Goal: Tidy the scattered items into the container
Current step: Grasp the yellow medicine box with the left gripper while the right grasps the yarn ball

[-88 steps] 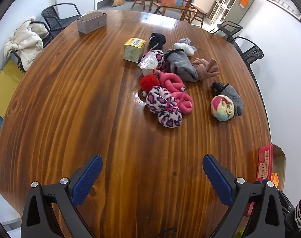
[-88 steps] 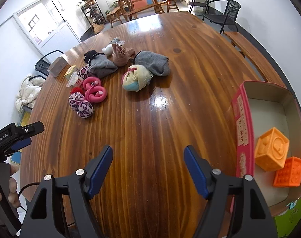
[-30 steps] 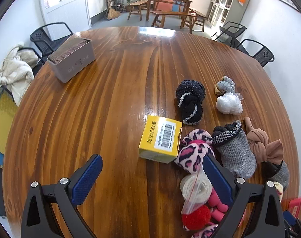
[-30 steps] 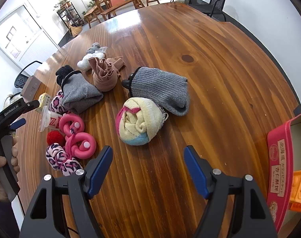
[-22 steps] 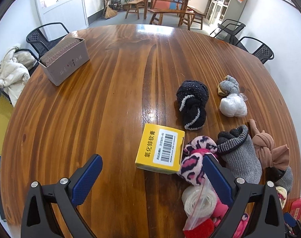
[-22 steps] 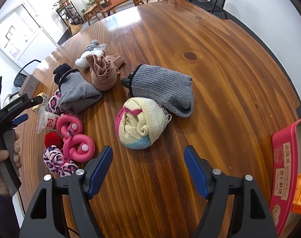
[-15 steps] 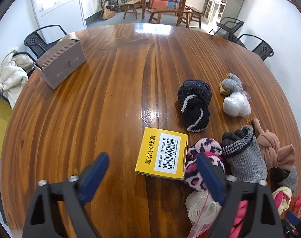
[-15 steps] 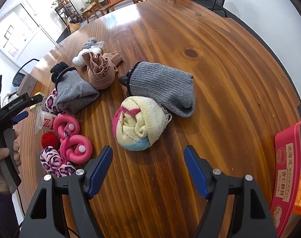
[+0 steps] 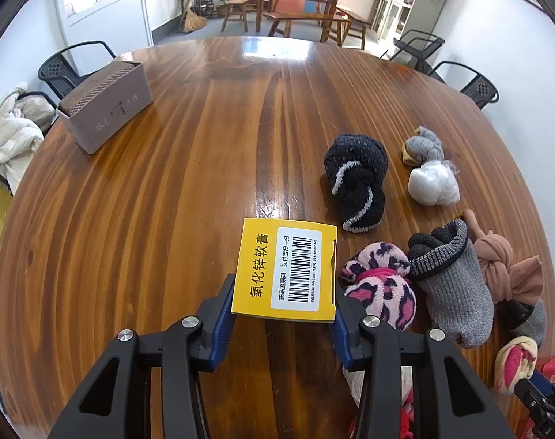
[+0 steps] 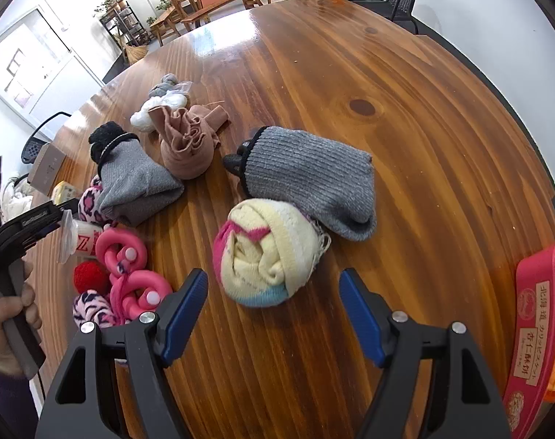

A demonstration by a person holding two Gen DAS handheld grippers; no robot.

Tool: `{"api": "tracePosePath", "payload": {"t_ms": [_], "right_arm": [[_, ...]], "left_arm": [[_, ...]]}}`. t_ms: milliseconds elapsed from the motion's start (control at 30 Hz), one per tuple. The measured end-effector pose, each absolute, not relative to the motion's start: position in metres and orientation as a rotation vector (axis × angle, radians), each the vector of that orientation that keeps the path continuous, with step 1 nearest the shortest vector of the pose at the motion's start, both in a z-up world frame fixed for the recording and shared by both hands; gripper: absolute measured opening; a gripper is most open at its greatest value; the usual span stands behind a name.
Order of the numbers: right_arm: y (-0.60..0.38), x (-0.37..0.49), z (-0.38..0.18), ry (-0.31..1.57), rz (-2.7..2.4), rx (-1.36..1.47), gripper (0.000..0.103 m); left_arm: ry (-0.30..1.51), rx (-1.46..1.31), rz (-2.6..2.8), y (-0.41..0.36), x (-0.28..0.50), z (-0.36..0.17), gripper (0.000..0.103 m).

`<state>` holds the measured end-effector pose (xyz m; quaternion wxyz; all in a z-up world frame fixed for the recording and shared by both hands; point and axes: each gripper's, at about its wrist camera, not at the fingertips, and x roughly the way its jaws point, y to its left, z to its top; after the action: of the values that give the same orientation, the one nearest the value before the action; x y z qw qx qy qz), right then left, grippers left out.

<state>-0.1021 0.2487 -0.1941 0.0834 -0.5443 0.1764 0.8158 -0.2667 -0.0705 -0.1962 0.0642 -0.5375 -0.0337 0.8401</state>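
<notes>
A yellow box [image 9: 284, 270] with a barcode label lies on the round wooden table [image 9: 167, 219]. My left gripper [image 9: 283, 311] is closing around the box's near end, and its blue pads touch both sides. In the right wrist view my right gripper [image 10: 274, 303] stands open just in front of a rolled cream, pink and blue sock [image 10: 270, 256], not touching it. The red cardboard container [image 10: 533, 329] sits at the right table edge. Scattered near the sock are a grey sock [image 10: 310, 183], a brown knotted sock [image 10: 186, 142] and pink rings [image 10: 131, 270].
Right of the yellow box lie a leopard-print sock [image 9: 380, 285], a black sock ball [image 9: 354, 183], a grey-and-white bundle [image 9: 431, 179] and a grey sock [image 9: 456, 285]. A beige box [image 9: 105, 106] stands at the far left. A person's hand [image 10: 7, 322] grips the left tool's handle.
The left jaws went from wide apart to closed in on the yellow box, which now sits between the pads. The right gripper crept slightly closer to the rolled sock, jaws unchanged.
</notes>
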Motion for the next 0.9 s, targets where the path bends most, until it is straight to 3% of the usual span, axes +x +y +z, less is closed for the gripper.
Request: {"api": "tracePosePath", "payload": {"t_ms": [467,500,533,900], "right_arm": [[0.245,-0.125,-0.218,0.522,2.433,-1.660,0.082],[0.243,-0.125,-0.217,0.498,2.445,-1.656,0.069],[0.241,-0.125,-0.215,0.495,2.467,-1.664,0.064],[0.243,-0.065,-0.177,0.513,2.533,-1.614,0.062]], "left_arm": [[-0.173,-1.524,2.550,-0.073,-0.227,-0.149,0.047],[-0.172,-1.520,2.545,-0.071,-0.224,-0.148,0.047],[-0.167,-1.517,2.541,-0.069,-0.220,-0.146,0.047],[-0.097,-1.516,2.456,-0.033,-0.161,-0.129,0.047]]}}
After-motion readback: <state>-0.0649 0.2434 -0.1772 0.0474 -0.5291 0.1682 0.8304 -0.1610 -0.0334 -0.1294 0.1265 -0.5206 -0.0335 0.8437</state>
